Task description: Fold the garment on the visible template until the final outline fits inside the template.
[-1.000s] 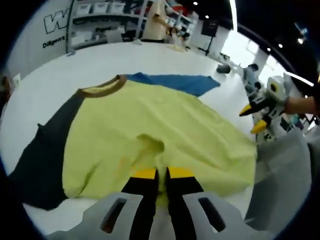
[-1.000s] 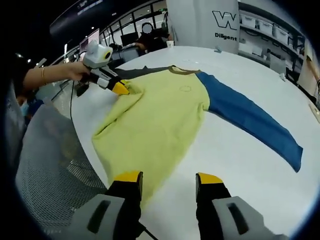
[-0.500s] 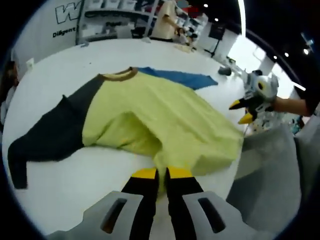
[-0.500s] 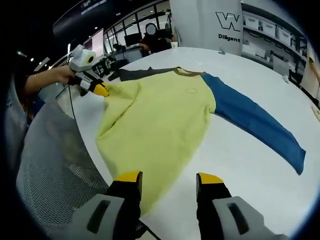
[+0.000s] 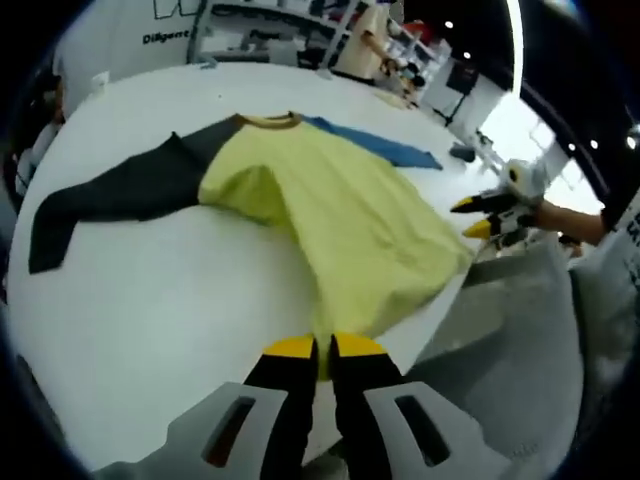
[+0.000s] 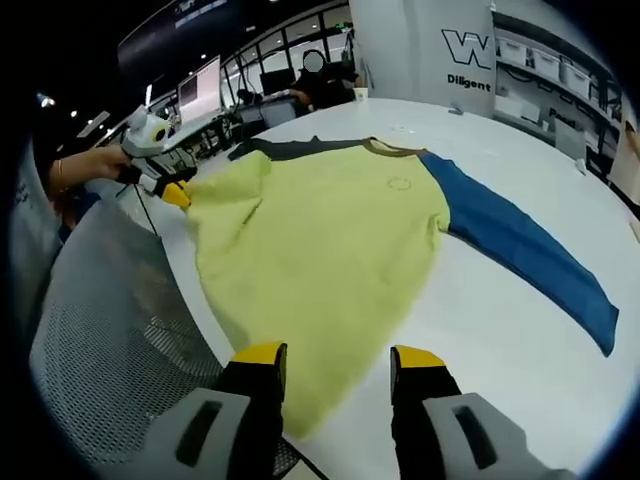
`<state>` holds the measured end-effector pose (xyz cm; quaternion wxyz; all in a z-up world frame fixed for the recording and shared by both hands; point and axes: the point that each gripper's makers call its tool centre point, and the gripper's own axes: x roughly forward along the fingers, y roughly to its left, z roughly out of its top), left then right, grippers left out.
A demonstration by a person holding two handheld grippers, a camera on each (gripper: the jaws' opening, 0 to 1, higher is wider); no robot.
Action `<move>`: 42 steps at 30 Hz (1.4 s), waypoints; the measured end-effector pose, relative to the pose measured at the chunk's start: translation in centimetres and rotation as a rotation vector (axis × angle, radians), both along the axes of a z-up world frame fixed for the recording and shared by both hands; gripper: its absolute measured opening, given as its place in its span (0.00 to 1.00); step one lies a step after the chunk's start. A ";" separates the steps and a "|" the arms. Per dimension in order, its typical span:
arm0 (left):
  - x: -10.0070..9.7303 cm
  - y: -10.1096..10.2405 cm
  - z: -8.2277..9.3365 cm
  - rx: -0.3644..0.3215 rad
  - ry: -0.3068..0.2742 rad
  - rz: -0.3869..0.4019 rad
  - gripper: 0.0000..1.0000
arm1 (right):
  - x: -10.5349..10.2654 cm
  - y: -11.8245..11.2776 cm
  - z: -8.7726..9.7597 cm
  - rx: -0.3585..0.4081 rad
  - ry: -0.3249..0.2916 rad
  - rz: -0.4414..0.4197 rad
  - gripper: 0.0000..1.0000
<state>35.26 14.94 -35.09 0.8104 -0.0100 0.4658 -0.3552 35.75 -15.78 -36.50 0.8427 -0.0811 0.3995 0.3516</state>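
Yellow cloth fills the middle of the left gripper view: the shirt (image 5: pixel 340 215) lies on the white counter (image 5: pixel 150 300), with its dark sleeve (image 5: pixel 120 190) stretched to one side and a strip of the blue sleeve (image 5: pixel 375 145) behind the body. The left tongs (image 5: pixel 312 348) are closed together on the hem of the shirt, near the counter edge; I judge they hold it there to pull the cloth flat before folding. The right tongs (image 5: pixel 478 216) hang beside the far corner of the hem, with the jaws apart.

In the right gripper view the shirt (image 6: pixel 320 240) is spread wide and the blue sleeve (image 6: pixel 525 250) reaches far across the counter (image 6: pixel 520 370). The right tongs (image 6: pixel 337 358) stand open over the hem and hold nothing; probably they wait to take this corner. The left tongs (image 6: pixel 176 193) grip the opposite corner. I cannot see any template outline on the counter. No fold is made yet.
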 end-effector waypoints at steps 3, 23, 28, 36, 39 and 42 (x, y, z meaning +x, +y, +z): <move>-1.5 0.5 0.4 0.047 0.017 -0.033 0.01 | -0.1 -0.1 -0.1 -0.002 0.002 0.004 0.38; -4.2 2.3 -2.6 0.140 0.180 -0.008 0.01 | -1.2 0.2 -0.6 -0.027 0.040 0.034 0.40; -5.0 2.9 -4.0 0.192 0.203 -0.033 0.01 | -1.2 0.1 -0.6 -0.028 0.046 0.029 0.39; -5.4 2.9 -3.8 0.173 0.199 0.016 0.02 | -1.1 0.2 -0.5 -0.035 0.043 0.032 0.40; -5.2 3.7 -4.2 0.170 0.167 0.014 0.03 | -1.1 0.3 -0.5 -0.033 0.041 0.032 0.41; -4.5 3.7 -3.4 0.174 0.087 0.027 0.04 | -1.0 0.3 -0.4 -0.036 0.037 0.033 0.43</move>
